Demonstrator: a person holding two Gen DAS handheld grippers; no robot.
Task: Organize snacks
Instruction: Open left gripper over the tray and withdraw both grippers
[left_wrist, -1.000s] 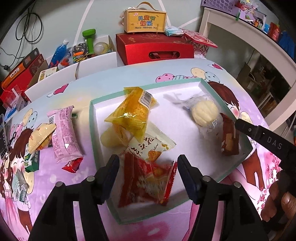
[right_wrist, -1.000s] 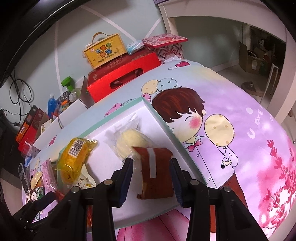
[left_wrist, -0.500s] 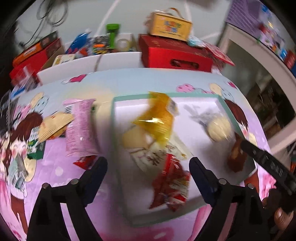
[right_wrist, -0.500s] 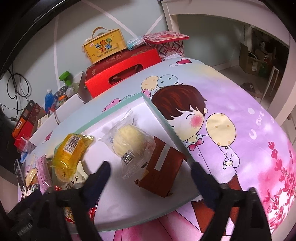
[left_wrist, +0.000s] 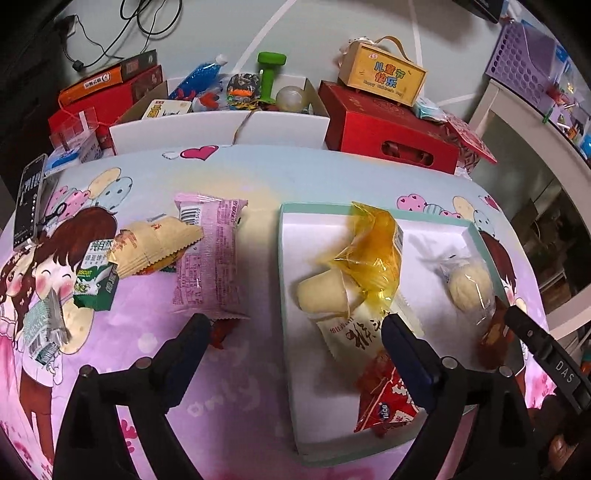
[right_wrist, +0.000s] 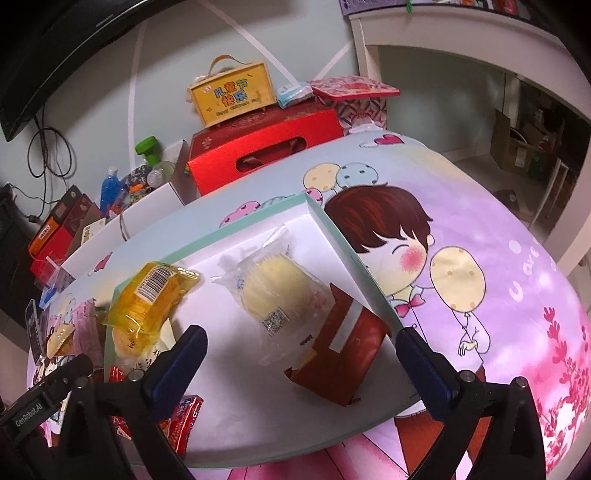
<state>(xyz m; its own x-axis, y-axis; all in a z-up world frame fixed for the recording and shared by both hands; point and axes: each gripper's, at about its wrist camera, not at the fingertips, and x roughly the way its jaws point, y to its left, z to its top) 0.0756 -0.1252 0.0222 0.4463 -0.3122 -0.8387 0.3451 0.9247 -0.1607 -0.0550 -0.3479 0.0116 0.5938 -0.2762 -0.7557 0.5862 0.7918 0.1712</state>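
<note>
Snacks still loose: pink pack (left_wrist: 210, 254) and cream wafer pack (left_wrist: 155, 245) on the cloth left of the tray (left_wrist: 286, 280). Left gripper (left_wrist: 295, 343) wide open, empty; right gripper (right_wrist: 301, 354) likewise above the brown pack (right_wrist: 340, 354). Next I'd square the left jaws across the pink pack's narrow width, clear of the wafer pack.

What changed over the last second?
Both grippers let go. The right gripper opened off the brown packet, which now lies tilted in the tray. The left gripper opened off the red packet and swung left toward the pink packet. The other snacks stayed put.
</note>
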